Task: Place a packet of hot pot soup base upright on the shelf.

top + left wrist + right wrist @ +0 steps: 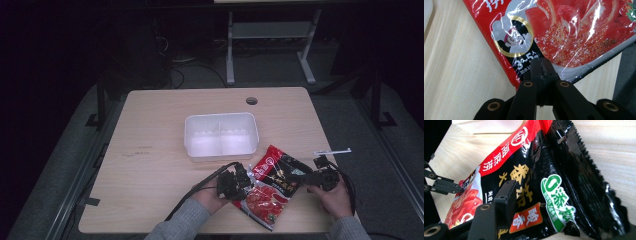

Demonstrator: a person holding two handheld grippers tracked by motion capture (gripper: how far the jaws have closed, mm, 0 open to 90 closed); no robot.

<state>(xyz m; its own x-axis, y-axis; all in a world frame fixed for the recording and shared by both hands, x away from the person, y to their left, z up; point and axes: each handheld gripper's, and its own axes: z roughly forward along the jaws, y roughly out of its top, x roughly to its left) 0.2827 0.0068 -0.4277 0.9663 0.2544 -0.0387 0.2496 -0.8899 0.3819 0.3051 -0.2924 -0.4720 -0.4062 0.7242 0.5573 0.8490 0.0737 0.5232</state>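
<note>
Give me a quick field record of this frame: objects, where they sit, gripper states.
surface: light wooden table
container: white plastic two-compartment box, both compartments look empty, mid-table
item: glossy red and black food packet, near the table's front edge, in front of the box
left gripper: shut on the packet's left edge
right gripper: at the packet's right end, one jaw in front of the packet face; grip not visible
loose item: thin pale strip, right of the box
</note>
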